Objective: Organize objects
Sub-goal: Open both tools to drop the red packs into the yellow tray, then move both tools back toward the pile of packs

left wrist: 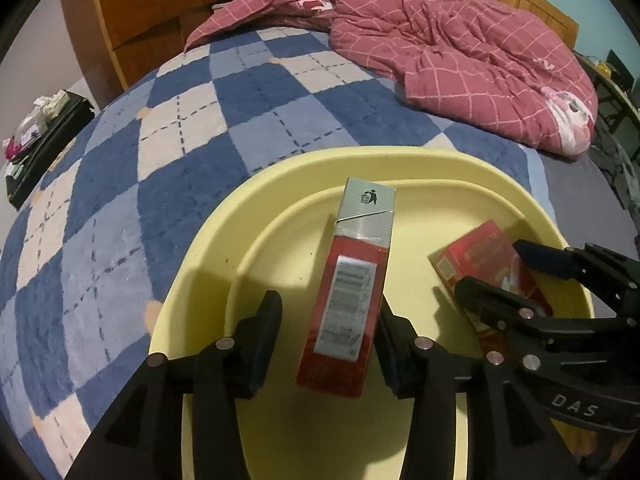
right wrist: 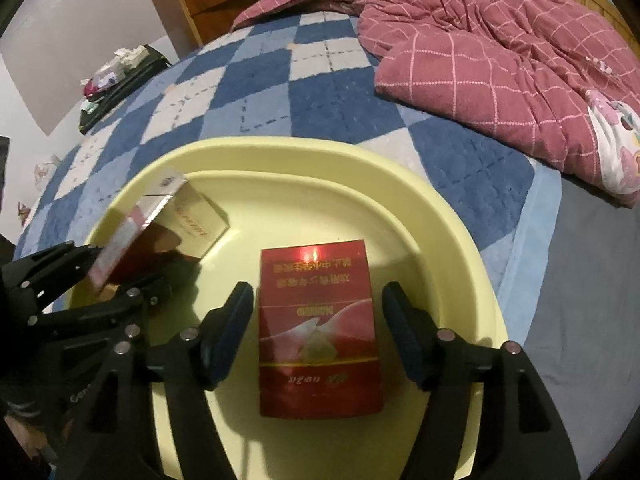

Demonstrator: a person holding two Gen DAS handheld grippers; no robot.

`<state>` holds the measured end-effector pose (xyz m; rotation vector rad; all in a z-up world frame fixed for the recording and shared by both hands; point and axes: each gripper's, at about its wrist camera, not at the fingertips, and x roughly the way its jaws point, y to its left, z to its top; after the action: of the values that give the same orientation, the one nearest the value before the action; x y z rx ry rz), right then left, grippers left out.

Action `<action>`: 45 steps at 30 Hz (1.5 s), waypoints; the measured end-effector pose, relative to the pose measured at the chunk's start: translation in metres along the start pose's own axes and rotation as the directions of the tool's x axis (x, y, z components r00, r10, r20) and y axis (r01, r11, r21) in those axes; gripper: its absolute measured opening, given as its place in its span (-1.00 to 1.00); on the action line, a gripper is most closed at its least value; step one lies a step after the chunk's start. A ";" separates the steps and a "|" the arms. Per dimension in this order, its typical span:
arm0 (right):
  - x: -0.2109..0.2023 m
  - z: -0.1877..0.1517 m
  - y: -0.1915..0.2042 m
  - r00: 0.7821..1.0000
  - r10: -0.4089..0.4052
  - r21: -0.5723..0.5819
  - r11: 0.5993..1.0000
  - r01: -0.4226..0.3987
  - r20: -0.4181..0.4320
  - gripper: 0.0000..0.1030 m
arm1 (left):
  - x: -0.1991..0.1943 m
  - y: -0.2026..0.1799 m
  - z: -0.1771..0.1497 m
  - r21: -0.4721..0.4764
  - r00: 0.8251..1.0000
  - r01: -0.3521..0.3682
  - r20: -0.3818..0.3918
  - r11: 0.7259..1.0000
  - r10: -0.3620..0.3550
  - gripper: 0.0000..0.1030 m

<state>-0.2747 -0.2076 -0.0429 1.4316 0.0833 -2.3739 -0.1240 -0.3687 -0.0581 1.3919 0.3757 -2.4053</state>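
A pale yellow basin sits on the bed. My left gripper is open around a narrow red pack with a grey top. The pack is tilted; the left pad stands clear of it and the right pad is at its edge. My right gripper is open over a broad red pack that lies flat on the basin floor, with a gap on both sides. A beige pack lies behind the tilted one.
The basin rests on a blue and white checked blanket. A crumpled pink quilt covers the far right of the bed. A black bedside table with clutter stands at the left, and a wooden wardrobe behind.
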 end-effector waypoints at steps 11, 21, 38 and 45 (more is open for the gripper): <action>-0.070 -0.014 -0.012 0.991 -0.004 0.089 0.996 -0.008 0.132 1.00 | -0.067 0.007 -0.006 -0.021 0.997 0.000 0.075 1.000 0.002 0.99; -0.131 -0.056 -0.017 0.976 -0.041 0.120 0.993 0.015 0.215 1.00 | -0.128 -0.029 -0.035 0.028 0.991 0.011 0.136 1.000 -0.015 0.99; -0.280 -0.253 -0.180 0.881 -0.402 0.346 0.887 0.307 0.249 1.00 | -0.171 -0.269 -0.120 0.329 0.947 0.273 0.073 0.904 -0.313 0.99; -0.312 -0.321 -0.259 0.849 -0.459 0.464 0.832 0.305 0.264 1.00 | -0.180 -0.344 -0.136 0.428 0.913 0.360 0.023 0.829 -0.408 0.99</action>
<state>0.0389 0.1960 0.0363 1.1823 -0.2591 -3.1125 -0.0758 0.0250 0.0533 1.4445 0.1199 -3.0248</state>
